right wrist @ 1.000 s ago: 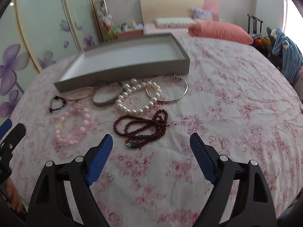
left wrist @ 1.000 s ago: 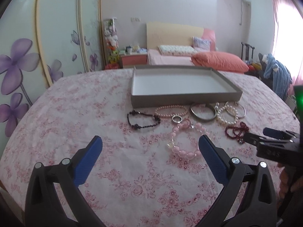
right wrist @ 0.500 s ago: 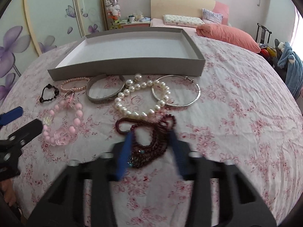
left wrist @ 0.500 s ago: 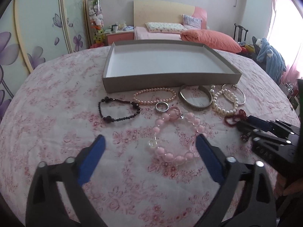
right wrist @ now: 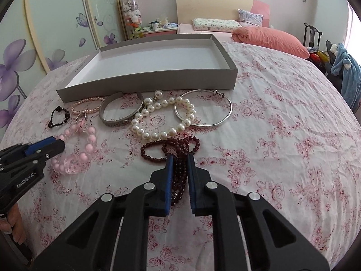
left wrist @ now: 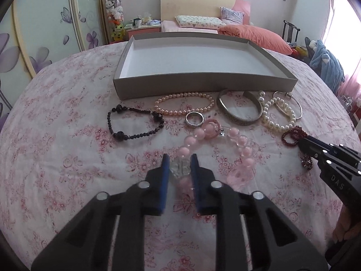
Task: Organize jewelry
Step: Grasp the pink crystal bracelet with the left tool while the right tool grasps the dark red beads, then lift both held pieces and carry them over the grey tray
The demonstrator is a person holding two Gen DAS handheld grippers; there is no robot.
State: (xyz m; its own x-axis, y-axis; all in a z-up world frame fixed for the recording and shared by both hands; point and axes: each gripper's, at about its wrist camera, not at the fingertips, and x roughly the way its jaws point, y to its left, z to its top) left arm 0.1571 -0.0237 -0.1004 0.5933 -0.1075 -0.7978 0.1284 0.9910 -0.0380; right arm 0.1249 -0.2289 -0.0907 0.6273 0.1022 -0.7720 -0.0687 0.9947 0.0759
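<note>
Glossy pearl bracelet [right wrist: 162, 117], shiny metal bangle [right wrist: 203, 110] – matt cardboard tray [right wrist: 146, 83], floral cloth [right wrist: 282, 135]

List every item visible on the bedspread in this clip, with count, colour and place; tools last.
tray: 1, grey outside, white inside, far side, nothing in it
black bead bracelet: 1, leftmost
pink pearl bracelet: 1, by tray's front wall
ring: 1, silver, below the pink pearls
wide bangle: 1, silver, middle
white pearl bracelet: 1, overlapping thin bangle
thin bangle: 1, silver, rightmost
pink bead bracelet: 1, in left tool
dark red bead strand: 1, in right tool
left tool: closed on clear bead
right tool: closed on red strand
</note>
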